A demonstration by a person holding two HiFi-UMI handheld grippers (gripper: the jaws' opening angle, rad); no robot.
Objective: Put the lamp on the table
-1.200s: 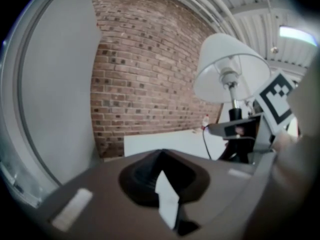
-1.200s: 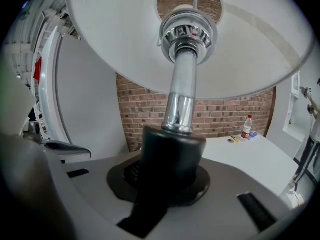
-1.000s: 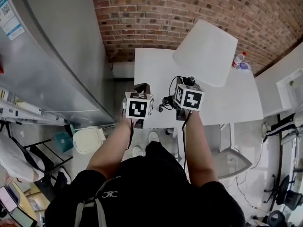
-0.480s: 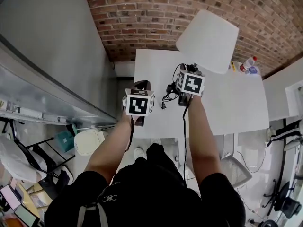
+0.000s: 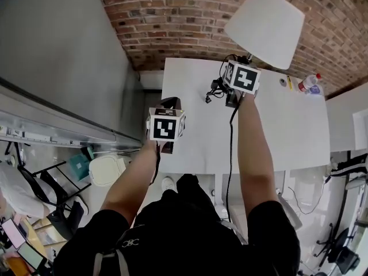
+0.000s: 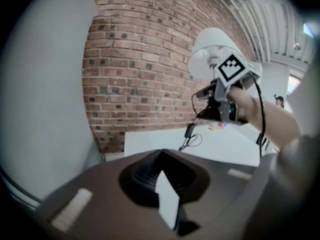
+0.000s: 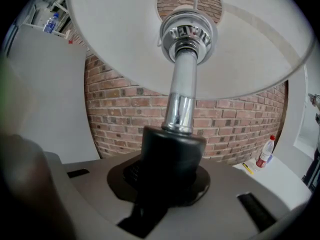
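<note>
The lamp has a white shade (image 5: 264, 26), a chrome stem (image 7: 182, 99) and a black collar (image 7: 172, 154). My right gripper (image 5: 244, 62) is shut on that collar and holds the lamp upright above the far part of the white table (image 5: 195, 137). The lamp's black cord (image 5: 215, 88) hangs in a tangle over the table top. In the left gripper view the lamp shade (image 6: 212, 51) and the right gripper (image 6: 225, 96) show ahead and to the right. My left gripper (image 5: 168, 105) hovers at the table's left edge, jaws together with nothing in them.
A water bottle (image 5: 310, 83) and a yellow pen (image 5: 289, 82) lie at the table's far right. A brick wall (image 5: 190, 22) runs behind the table and a grey panel (image 5: 69, 56) stands to the left. On the floor sits a white bin (image 5: 106, 170).
My right gripper has carried the lamp away from me, further over the table towards the brick wall. The left gripper has come forward a little along the table's left edge.
</note>
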